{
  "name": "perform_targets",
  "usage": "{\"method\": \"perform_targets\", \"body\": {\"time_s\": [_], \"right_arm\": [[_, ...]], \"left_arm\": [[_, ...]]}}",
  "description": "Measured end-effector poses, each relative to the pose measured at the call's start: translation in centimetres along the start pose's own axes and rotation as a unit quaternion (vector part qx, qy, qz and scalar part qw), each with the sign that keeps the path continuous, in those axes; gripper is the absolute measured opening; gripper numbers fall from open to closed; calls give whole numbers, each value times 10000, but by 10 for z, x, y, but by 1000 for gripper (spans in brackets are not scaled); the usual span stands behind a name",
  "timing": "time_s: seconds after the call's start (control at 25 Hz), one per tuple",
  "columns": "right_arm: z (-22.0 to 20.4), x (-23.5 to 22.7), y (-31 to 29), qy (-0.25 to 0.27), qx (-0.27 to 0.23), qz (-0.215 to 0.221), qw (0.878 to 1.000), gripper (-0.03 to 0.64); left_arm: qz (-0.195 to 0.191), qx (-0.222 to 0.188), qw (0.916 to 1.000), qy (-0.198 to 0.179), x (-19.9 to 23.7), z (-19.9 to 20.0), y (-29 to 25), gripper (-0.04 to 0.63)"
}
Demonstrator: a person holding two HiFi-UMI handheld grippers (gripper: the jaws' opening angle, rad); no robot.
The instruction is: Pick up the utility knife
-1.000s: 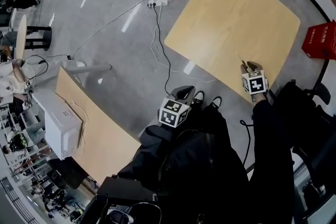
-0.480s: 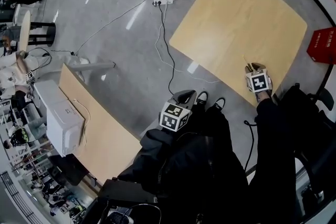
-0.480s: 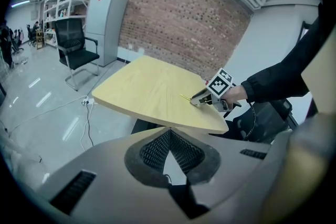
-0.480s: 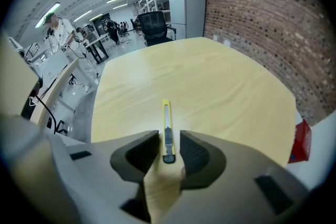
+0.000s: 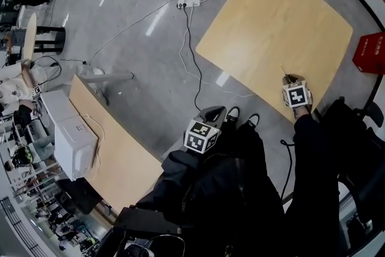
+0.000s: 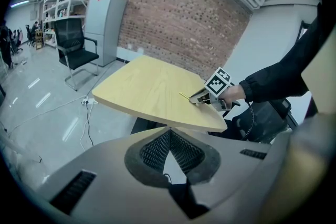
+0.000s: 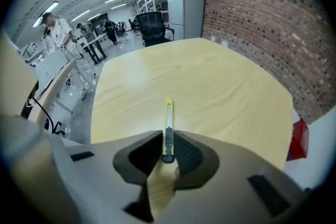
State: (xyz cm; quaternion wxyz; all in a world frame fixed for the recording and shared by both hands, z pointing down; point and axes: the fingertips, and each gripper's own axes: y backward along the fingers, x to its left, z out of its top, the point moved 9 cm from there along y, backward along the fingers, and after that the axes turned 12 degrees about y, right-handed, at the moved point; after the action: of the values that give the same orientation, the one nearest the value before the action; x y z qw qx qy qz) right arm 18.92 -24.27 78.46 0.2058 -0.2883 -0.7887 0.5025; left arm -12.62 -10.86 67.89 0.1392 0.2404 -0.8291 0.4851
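Note:
A slim yellow utility knife (image 7: 168, 118) with a black slider lies on the pale wooden table (image 7: 210, 76), near its front edge. My right gripper (image 7: 168, 140) points steeply down over it. Its jaws are closing, and the pads touch the knife's two sides at the slider end. The head view shows the same gripper (image 5: 293, 79) at the table's (image 5: 271, 21) near edge, the knife's tip (image 5: 283, 70) poking out beyond it. My left gripper (image 5: 215, 112) hangs off the table, above the floor by my shoes. Its jaws (image 6: 169, 132) are shut with nothing in them.
A red box (image 5: 372, 51) sits on the floor right of the table. A power strip (image 5: 188, 3) and cables trail across the floor behind it. A second table (image 5: 114, 159) with a white box (image 5: 75, 144) stands at the left. A black office chair (image 6: 73, 50) stands farther off.
The head view has shifted a little. Both grippers stay where they were, the right one still over the knife at the table's edge.

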Motion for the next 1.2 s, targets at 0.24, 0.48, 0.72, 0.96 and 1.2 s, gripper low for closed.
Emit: {"method": "perform_targets", "body": {"time_s": [0.24, 0.48, 0.72, 0.96, 1.2], "right_arm": [[-2, 5, 34, -880, -624, -311, 9937, 69], [0, 40, 116, -1353, -1463, -743, 9771, 69], [7, 62, 213, -1704, -2340, -1309, 9482, 69], [8, 71, 311, -1835, -3182, -2032, 9076, 69], [5, 82, 383, -1680, -3828, -2625, 8697, 69]], "left_arm": [[-54, -159, 9998, -52, -1, 3, -2, 2], [-384, -496, 9976, -298, -23, 32, 4, 2], [-801, -1076, 9883, -733, -64, 83, 18, 2], [-1204, -1688, 9708, -1203, -116, 128, 43, 2], [-1583, -2153, 9499, -1622, -156, 159, 70, 2]]}}
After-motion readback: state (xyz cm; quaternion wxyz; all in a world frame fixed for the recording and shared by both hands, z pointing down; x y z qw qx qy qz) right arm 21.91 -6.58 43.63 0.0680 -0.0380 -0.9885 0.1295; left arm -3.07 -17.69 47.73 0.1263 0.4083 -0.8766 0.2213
